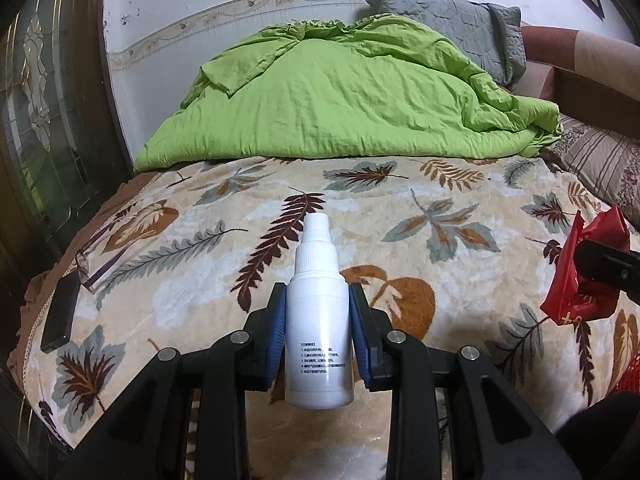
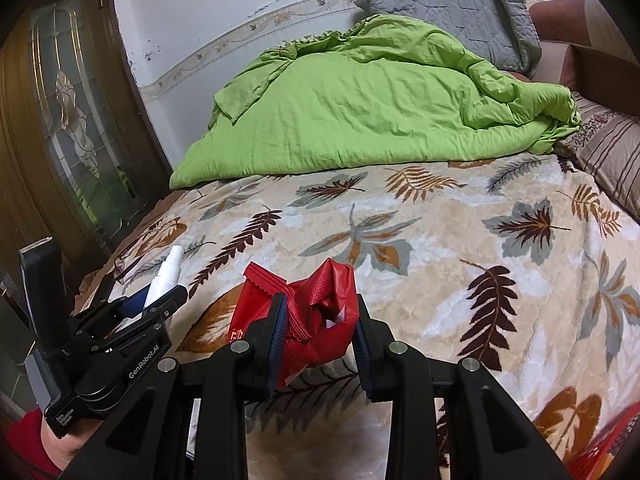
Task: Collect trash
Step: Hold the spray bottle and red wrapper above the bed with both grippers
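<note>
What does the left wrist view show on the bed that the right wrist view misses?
Only the left wrist view: eyeglasses and a dark phone-like slab at the blanket's left edge. Only the right wrist view: the left gripper from outside. Both: white spray bottle clamped in the left gripper, red wrapper clamped in the right gripper, green quilt, leaf blanket.

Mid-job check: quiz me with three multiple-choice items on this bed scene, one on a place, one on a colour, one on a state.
1. Where do the glasses lie? A) on the green quilt B) near the blanket's left edge C) on the grey pillow
2. What colour is the wrapper? A) red B) blue C) yellow
3. How is the left gripper? A) open, empty B) shut on the spray bottle C) shut on the phone

B: glasses beside the dark phone.
A: wrapper is red.
B: left gripper jaws press the spray bottle.
</note>
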`<action>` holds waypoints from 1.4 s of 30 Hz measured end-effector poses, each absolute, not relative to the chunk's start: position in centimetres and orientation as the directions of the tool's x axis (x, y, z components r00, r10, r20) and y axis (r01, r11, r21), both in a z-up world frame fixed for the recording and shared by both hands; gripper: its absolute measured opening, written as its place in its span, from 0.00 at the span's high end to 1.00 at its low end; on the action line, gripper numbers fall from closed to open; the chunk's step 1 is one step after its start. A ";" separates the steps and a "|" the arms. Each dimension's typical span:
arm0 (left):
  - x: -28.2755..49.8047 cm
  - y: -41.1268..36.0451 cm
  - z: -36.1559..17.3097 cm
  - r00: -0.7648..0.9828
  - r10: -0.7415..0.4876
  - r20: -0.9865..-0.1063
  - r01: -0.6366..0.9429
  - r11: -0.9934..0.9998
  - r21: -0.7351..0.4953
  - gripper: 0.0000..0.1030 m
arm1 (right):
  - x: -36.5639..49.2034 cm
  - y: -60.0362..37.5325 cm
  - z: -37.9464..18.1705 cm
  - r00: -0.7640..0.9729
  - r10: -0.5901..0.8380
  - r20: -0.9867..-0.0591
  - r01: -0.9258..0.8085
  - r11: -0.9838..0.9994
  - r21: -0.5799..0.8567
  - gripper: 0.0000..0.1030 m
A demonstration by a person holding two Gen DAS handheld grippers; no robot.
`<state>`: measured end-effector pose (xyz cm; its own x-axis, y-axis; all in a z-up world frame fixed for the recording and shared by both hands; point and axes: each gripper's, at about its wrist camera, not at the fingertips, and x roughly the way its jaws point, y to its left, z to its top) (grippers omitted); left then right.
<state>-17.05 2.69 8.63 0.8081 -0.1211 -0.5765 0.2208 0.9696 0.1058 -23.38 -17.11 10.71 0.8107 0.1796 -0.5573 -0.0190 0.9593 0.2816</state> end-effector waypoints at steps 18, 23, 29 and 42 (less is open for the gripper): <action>-16.8 2.3 8.2 0.802 -0.124 -0.585 0.230 0.967 0.109 0.72 | -23.4 -17.0 10.7 0.811 0.178 -0.557 -0.017 0.959 0.282 0.68; -16.9 2.0 7.8 0.800 -0.128 -0.586 0.237 0.965 0.111 0.72 | -23.3 -17.1 10.7 0.813 0.176 -0.554 -0.013 0.958 0.286 0.68; -17.3 1.2 7.9 0.797 -0.146 -0.587 0.261 0.958 0.116 0.72 | -24.1 -18.3 10.8 0.820 0.185 -0.542 0.008 0.943 0.333 0.68; -19.7 -2.5 9.6 0.767 -0.251 -0.590 0.383 0.918 0.107 0.72 | -29.4 -22.2 11.6 0.829 0.116 -0.547 0.093 0.936 0.340 0.68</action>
<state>-19.66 -2.46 9.61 0.7670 -0.2511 -0.5904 0.3829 0.9175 0.1073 -29.42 -22.16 11.60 0.8288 0.1159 -0.5473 0.0933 0.9360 0.3395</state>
